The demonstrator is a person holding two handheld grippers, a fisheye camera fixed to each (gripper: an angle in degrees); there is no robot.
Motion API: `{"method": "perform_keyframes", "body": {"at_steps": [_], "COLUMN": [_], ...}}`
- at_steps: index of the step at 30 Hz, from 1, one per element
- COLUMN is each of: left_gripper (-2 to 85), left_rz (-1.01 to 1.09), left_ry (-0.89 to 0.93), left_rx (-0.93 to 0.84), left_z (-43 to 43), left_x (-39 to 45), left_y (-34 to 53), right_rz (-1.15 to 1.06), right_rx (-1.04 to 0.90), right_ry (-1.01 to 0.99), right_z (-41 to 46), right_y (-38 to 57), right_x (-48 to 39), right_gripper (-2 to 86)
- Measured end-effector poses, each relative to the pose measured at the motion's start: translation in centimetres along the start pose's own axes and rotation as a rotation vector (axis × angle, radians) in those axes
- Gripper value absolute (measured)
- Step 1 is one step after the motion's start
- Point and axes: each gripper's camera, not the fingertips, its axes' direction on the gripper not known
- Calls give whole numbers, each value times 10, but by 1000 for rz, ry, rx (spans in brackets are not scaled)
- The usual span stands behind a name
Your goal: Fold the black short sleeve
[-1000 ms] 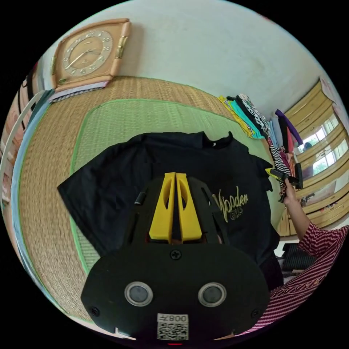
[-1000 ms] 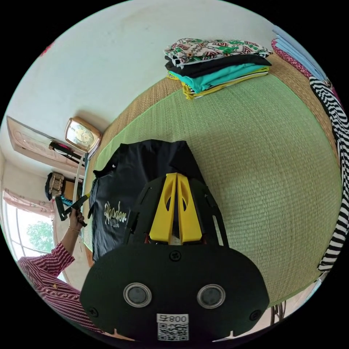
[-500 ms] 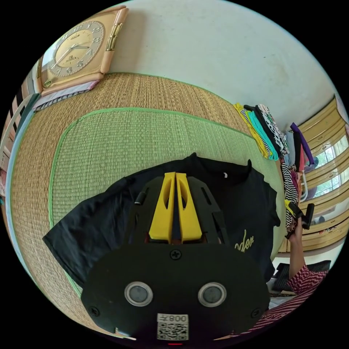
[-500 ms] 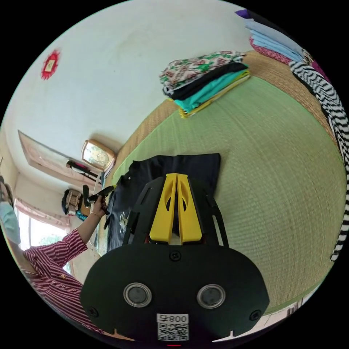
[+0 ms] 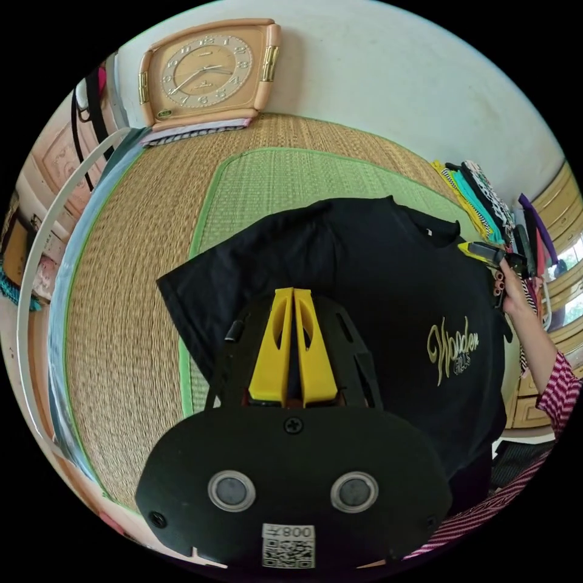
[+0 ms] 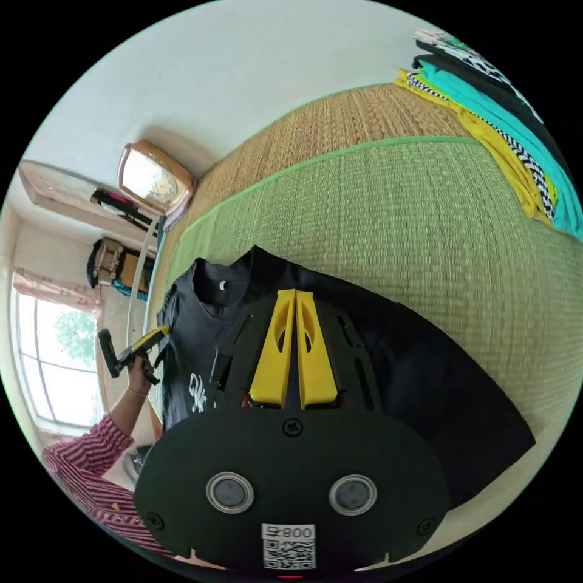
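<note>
Black cotton is held up by both shoulders over a green woven mat (image 5: 267,176), a black short-sleeve T-shirt (image 5: 376,273) about to be laid out for folding.

In the left gripper view the left gripper (image 5: 294,293) is seen with its yellow jaws pressed together, apparently on one shoulder of the shirt, while the right gripper (image 6: 295,294), likewise pinched closed, appears to grip the other; the cloth itself cannot be seen between either pair. The printed front is turned up and the hem hangs toward the person. The step is judged best done by keeping both shoulders level and taut, lowering evenly so the body is spread flat and unwrinkled, clear of the stack of folded clothes (image 6: 516,139).
</note>
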Motion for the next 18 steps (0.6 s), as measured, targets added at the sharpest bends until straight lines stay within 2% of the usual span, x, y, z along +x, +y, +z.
{"method": "perform_keyframes", "body": {"at_steps": [4, 7, 12, 17, 18], "left_gripper": [0, 0, 0, 0, 0], "left_rz": [-36, -32, -71, -65, -64], "left_ry": [-21, 50, 143, 101, 101], "left_rx": [-6, 25, 39, -64, -32], "left_z": [8, -2, -8, 28, 31], "left_x": [-10, -18, -39, -59, -66], "left_y": [-13, 6, 64, 95, 98], "right_rz": [-11, -87, -193, -90, -49], "right_rx": [-17, -7, -24, -132, -159], "right_ry": [43, 34, -17, 23, 36], "right_z": [-5, -24, -72, -70, -64], "right_y": [-17, -6, 98, 198, 211], "right_x": [-7, -24, -38, -10, 0], "right_gripper": [0, 0, 0, 0, 0]}}
